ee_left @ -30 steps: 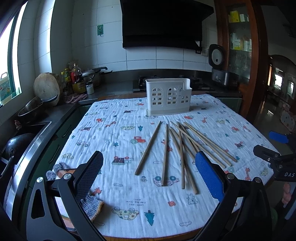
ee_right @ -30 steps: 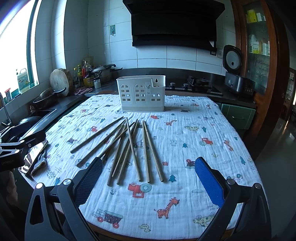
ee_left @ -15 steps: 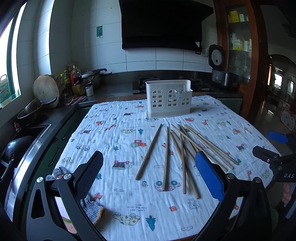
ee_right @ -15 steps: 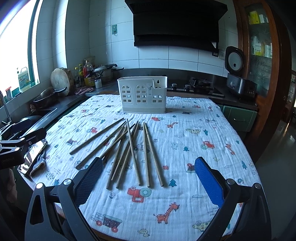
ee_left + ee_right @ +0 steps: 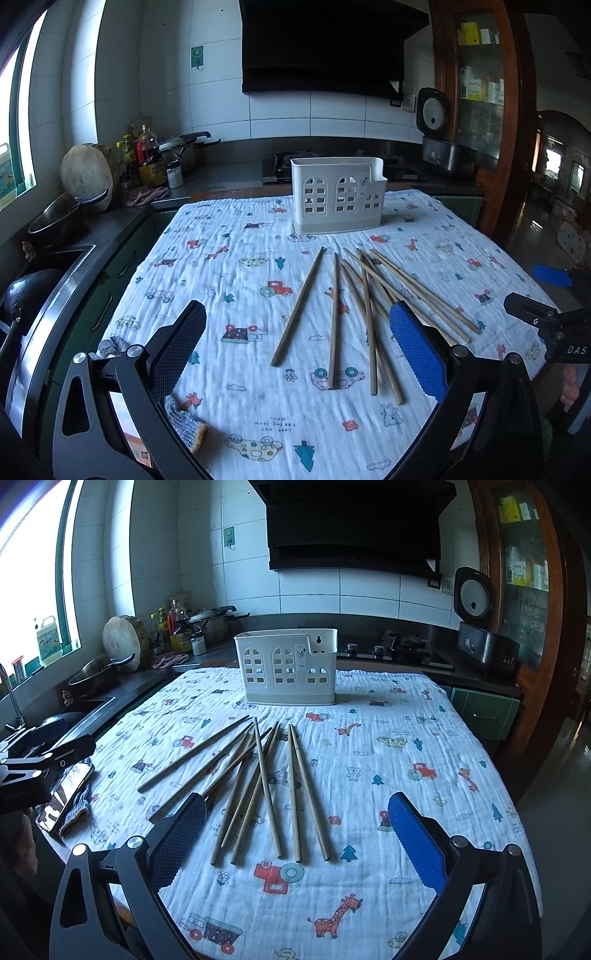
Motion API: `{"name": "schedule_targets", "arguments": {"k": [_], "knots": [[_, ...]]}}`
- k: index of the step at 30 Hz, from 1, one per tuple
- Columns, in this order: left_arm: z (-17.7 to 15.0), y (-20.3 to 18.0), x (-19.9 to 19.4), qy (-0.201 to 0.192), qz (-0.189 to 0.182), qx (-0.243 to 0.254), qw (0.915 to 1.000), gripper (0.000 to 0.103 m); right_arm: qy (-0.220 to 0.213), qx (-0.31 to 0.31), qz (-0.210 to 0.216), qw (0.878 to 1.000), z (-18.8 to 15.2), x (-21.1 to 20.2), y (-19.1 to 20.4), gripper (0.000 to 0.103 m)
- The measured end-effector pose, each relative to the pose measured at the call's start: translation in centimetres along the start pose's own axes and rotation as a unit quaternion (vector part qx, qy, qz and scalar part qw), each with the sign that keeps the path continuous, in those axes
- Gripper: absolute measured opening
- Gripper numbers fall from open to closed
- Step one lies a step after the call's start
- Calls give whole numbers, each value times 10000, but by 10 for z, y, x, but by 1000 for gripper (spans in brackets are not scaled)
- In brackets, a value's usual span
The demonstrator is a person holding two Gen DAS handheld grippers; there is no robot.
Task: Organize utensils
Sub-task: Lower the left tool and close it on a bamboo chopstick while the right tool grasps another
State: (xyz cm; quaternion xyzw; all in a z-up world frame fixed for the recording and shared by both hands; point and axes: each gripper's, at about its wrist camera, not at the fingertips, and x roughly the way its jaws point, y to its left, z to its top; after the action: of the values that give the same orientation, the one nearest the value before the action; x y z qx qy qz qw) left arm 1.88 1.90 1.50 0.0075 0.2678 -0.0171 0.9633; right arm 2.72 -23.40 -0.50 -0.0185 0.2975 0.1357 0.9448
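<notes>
Ten or so chopsticks [image 5: 258,782] lie loose before my holder [image 5: 290,672]; both grippers [image 5: 295,350] [image 5: 295,834] gape, empty. Light, stiff, probably slippery; I'd pinch one mid-shaft.

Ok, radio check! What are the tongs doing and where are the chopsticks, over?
Both tongs, left and right, open, empty, short of the pile. Chopsticks loose on the cloth; holder behind them. Nothing in the way.
</notes>
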Motion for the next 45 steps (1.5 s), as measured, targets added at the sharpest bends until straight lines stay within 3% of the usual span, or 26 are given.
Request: {"name": "schedule_targets", "arguments": {"k": [4, 11, 15, 26, 35, 43, 45], "knots": [[1, 0, 5, 21, 10, 57, 10000, 94, 10, -37, -13, 10000, 1, 5, -1, 96], [-2, 2, 23, 211, -164, 121, 9996, 76, 189, -19, -54, 9998, -2, 21, -13, 94], [-7, 5, 38, 390, -274, 101, 9988, 64, 347, 17, -66, 9994, -4, 34, -20, 86], [-24, 17, 76, 809, -557, 72, 9951, 43, 695, 67, -41, 9976, -12, 64, -33, 77], [-33, 21, 94, 1029, -737, 82, 9919, 42, 874, 74, -36, 9961, -13, 81, -40, 68], [-38, 24, 110, 1239, -667, 47, 9900, 42, 949, 98, -21, 9954, -14, 89, -46, 62], [-39, 26, 115, 1303, -662, 28, 9893, 35, 964, 88, -27, 9953, -14, 91, -48, 59]]}}
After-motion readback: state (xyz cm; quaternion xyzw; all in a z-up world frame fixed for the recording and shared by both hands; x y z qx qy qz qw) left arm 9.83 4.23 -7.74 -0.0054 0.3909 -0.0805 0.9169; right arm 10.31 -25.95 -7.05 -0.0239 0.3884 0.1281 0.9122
